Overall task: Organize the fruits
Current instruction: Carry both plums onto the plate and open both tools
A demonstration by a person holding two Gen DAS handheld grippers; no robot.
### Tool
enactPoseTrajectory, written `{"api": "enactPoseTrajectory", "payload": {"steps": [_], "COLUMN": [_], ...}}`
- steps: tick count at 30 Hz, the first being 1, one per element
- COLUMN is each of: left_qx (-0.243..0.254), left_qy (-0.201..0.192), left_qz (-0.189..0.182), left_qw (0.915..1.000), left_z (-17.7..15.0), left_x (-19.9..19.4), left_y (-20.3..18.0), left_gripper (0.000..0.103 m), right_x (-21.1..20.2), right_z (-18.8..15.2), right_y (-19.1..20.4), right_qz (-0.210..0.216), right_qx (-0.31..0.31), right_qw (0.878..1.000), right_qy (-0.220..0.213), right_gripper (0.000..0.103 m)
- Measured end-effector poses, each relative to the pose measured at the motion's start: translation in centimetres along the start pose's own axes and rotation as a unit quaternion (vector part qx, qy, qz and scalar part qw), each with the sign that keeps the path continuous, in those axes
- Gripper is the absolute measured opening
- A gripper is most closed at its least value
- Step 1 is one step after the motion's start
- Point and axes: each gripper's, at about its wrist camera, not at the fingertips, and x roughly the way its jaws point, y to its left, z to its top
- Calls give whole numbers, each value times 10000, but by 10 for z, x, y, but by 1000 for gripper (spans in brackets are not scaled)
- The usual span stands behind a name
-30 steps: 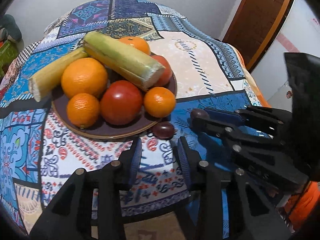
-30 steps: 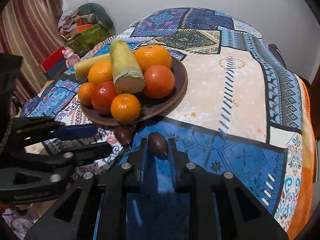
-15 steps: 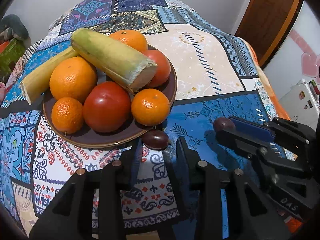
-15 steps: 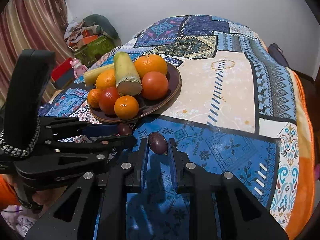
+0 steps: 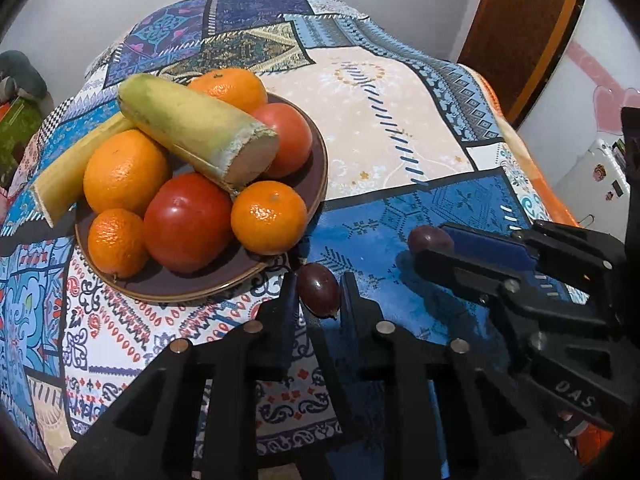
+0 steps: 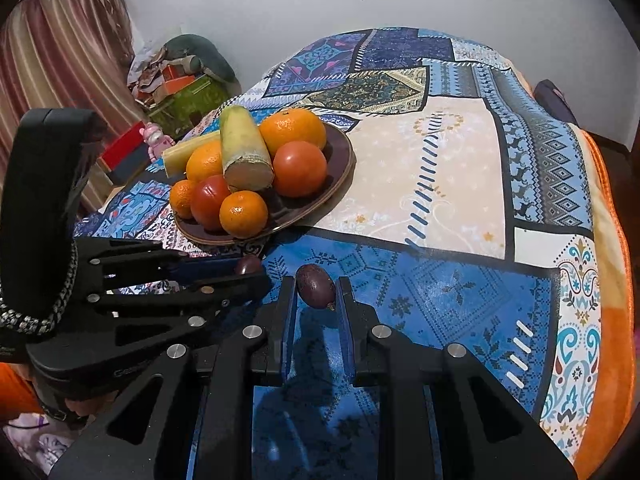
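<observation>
The patterned cloth (image 5: pixel 400 128) fills both views, draped over the table, and on it at ten o'clock in the left wrist view sits the brown plate (image 5: pixel 320 168), heaped high. Two pale green stalk pieces lie across the pile, the thicker stalk (image 5: pixel 200 132) with its cut end facing the camera, the thinner stalk (image 5: pixel 76 172) poking off the plate's nine o'clock side. Around them, three oranges, the biggest orange (image 5: pixel 124 172) at the plate's left, plus two red tomatoes and a small mandarin (image 5: pixel 268 216) at the near rim. Now the tools: the left gripper (image 5: pixel 318 292) angles steeply down at the cloth just off the plate's six o'clock edge, its jaws drawn in and clamped on a dark purple passion fruit (image 5: pixel 318 288), pads pressing both flanks. The right gripper (image 6: pixel 316 292) tilts down over the blue panel, at three o'clock of the left one, its jaws pinched tight on a second passion fruit (image 6: pixel 315 285). The two tools sit side by side, near but apart, both fruits low over the cloth.
</observation>
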Motion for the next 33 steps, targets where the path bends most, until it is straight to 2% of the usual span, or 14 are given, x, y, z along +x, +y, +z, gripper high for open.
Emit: {"api": "enactPoseTrajectory", "payload": {"steps": [11,21,33], "left_qx": [-229,-469,-739], "left_qy": [-344,-849,-852], "left_qz": [-88,82,370], "left_qw": [9991,9952,9929], "left_z": [-5,-5,2], "left_x": [-36,-79,-71], "left_y": [27,74,123], "left_gripper": [21,21,21], "right_x": [-5,-4,19], "right_z": [14,34,44], "right_y": [20,37,35], "right_qz": [-72,-146,-304], "right_qx": [-160,-273,-228], "right_qw": [9998,9992,9992], "right_qy": [-104,-254,-112], "right_gripper": [18,18,18]}}
